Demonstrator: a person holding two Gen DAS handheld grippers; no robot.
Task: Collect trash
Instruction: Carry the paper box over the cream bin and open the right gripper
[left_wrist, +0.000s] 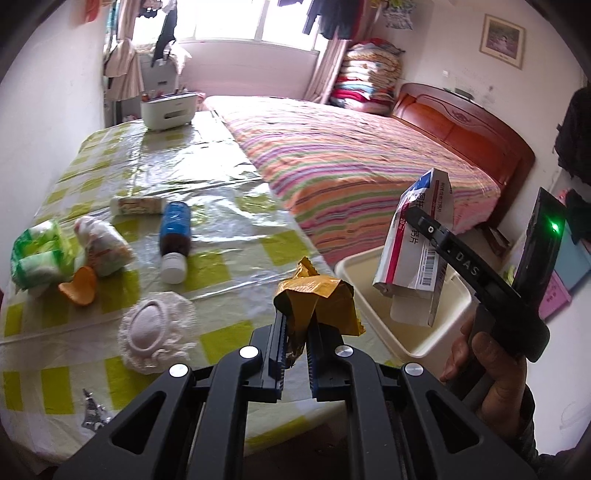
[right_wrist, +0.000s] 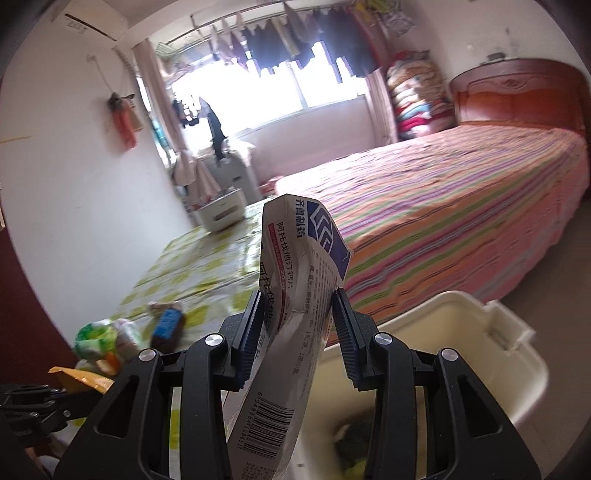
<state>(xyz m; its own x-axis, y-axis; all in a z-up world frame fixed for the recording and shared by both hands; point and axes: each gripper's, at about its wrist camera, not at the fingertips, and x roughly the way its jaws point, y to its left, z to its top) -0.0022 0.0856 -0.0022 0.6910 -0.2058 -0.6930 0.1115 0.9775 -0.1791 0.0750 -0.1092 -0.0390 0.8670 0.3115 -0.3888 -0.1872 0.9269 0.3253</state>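
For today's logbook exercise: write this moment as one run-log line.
left gripper: holds yellow wrapper | right gripper: holds medicine box | bin: below box

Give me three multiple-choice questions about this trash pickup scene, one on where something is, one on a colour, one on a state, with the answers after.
1. Where is the cream bin?
A. On the bed
B. Beside the table, below the medicine box
C. On the windowsill

2. What colour is the wrapper in the left gripper?
A. Yellow-orange
B. Green
C. Blue

3. How is the blue-labelled bottle on the table?
A. Standing upright
B. Lying on its side
C. Held in a gripper

Answers:
1 B, the bin sits by the table edge under the medicine box pinched by the right gripper.
2 A, crumpled yellow-orange foil sits between the pads.
3 B, it lies flat, white cap toward the camera.
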